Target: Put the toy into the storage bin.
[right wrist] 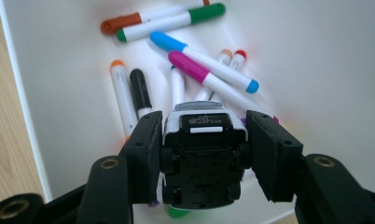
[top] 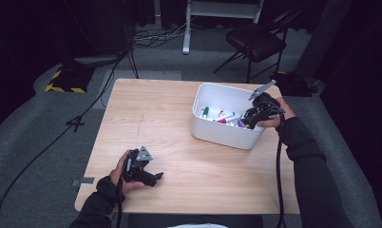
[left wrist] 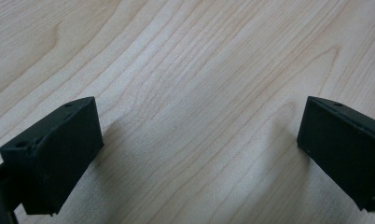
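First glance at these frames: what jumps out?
The white bin at the table's far right, littered with coloured markers. The right gripper hangs over it, jaws clamped on a small black toy car seen from its underside. Near the table's front left edge, the left gripper sits low over bare wood with its jaws wide open.

Tabletop point(top: 170, 118): pale wood, fine grain lines. Bin point(top: 222, 135): plain white. Toy car point(right wrist: 199, 158) between the right gripper point(right wrist: 199, 140) jaws: black underside, white body edge. Markers, white barrels: magenta-capped marker point(right wrist: 190, 65) at 12 o'clock of the car, blue-capped marker point(right wrist: 167, 42) beyond it, black-capped marker point(right wrist: 139, 86) and orange-capped marker point(right wrist: 118, 70) at 10 o'clock, green-capped marker point(right wrist: 204, 13) farthest. Left gripper point(left wrist: 199, 140): black jaws.
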Demonstrator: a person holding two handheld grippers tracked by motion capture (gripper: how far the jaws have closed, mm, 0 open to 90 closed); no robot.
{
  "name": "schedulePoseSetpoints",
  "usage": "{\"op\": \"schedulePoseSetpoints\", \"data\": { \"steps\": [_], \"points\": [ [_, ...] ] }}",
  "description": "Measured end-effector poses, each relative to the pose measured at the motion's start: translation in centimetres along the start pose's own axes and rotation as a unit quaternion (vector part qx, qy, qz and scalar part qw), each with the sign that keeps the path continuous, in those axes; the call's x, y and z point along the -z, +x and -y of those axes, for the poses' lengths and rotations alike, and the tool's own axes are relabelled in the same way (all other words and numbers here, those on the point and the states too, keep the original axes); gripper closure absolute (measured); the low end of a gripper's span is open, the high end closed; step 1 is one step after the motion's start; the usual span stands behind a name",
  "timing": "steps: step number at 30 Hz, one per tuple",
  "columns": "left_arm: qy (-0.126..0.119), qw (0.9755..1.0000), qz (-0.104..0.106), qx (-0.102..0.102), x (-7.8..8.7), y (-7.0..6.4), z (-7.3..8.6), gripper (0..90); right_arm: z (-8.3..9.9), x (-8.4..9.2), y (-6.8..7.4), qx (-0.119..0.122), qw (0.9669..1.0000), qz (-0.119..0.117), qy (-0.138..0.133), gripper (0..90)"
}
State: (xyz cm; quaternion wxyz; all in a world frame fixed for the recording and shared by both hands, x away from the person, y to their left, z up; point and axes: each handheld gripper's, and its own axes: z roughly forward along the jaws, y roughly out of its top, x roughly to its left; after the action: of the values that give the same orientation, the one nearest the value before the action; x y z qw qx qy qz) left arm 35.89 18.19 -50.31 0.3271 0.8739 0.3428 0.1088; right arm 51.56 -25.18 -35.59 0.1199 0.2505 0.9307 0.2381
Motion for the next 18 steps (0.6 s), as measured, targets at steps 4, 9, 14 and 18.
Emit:
{"op": "schedulePoseSetpoints", "data": {
  "steps": [4, 9, 14, 18],
  "points": [
    [0.000, 1.0000, 0.000, 0.000, 0.0, 0.0, 0.0, 0.2, 0.4, 0.3, -0.2, 0.000, 1.0000, 0.006, 0.007, 48.5],
    [0.000, 1.0000, 0.000, 0.000, 0.0, 0.0, 0.0, 0.2, 0.8, 0.5, -0.2, -0.004, 0.9999, 0.007, 0.012, 48.5],
    [0.000, 1.0000, 0.000, 0.000, 0.0, 0.0, 0.0, 0.2, 1.0, 0.6, -0.3, -0.004, 0.9998, 0.011, 0.014, 48.2],
    [0.000, 1.0000, 0.000, 0.000, 0.0, 0.0, 0.0, 0.2, 1.3, 1.0, -0.4, -0.012, 0.9997, 0.019, 0.005, 47.8]
  ]
}}
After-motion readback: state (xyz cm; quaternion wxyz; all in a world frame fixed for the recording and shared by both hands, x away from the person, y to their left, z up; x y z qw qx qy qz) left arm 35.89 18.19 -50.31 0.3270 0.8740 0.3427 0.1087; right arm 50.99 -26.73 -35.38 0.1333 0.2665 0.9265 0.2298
